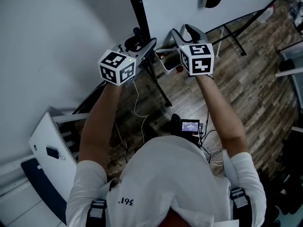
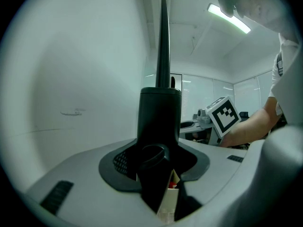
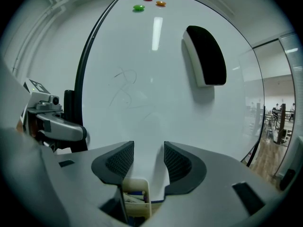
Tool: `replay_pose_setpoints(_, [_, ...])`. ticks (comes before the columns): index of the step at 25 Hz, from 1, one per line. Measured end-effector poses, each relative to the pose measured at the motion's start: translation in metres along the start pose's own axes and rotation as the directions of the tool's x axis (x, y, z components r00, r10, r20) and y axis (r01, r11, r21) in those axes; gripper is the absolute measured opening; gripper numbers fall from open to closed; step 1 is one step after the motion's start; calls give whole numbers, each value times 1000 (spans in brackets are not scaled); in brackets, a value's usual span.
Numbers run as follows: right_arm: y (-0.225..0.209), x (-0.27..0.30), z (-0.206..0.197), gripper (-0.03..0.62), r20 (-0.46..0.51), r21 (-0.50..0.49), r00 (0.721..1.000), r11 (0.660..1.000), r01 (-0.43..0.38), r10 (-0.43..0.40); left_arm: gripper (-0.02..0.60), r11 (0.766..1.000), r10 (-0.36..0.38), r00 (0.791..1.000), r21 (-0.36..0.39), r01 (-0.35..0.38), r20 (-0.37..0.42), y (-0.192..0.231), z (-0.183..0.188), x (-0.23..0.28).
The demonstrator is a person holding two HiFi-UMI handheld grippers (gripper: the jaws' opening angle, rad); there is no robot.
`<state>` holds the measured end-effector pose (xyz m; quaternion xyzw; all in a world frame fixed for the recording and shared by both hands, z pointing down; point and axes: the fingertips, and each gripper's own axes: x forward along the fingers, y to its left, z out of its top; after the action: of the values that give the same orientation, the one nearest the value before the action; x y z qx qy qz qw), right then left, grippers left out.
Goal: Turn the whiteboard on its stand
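Observation:
The whiteboard [image 1: 180, 4] stands in front of me on a black stand [image 1: 158, 86]. Its face [image 3: 156, 89] fills the right gripper view, with faint pen marks, a black eraser [image 3: 206, 56] and small magnets [image 3: 138, 7]. My left gripper [image 1: 142, 48] is at the board's left side. In the left gripper view its jaws [image 2: 158, 160] are shut on the black upright [image 2: 161, 112] of the frame, by a round knob. My right gripper [image 1: 187, 32] reaches toward the board's face, near the lower edge. Its jaws [image 3: 149, 160] are open, with only the board's face seen between them.
A cream pen tray [image 3: 135, 197] sits under the board's lower edge. A pale wall is on the left, and a white panel [image 1: 52, 150] leans low on the left. Cables [image 1: 137, 108] and a small screen device [image 1: 189, 126] lie on the wood floor. A stand leg [image 1: 234, 39] splays right.

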<state>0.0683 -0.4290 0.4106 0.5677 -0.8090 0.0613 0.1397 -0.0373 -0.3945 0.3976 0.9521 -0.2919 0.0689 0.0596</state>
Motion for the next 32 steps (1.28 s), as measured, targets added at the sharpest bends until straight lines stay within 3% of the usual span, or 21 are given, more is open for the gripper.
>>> replay_pose_setpoints(6, [-17, -3, 6, 202, 1, 4, 1000, 1000, -11, 11, 176, 1000, 12, 1000, 10, -12, 5, -6, 11, 16])
replay_pose_setpoints(12, [-6, -3, 8, 133, -3, -10, 1000, 1000, -22, 22, 176, 1000, 11, 1000, 12, -11, 5, -6, 12, 12])
replay_pose_setpoints(32, [22, -12, 5, 97, -20, -12, 999, 999, -48, 48, 176, 1000, 11, 1000, 15, -11, 3, -11, 8, -13])
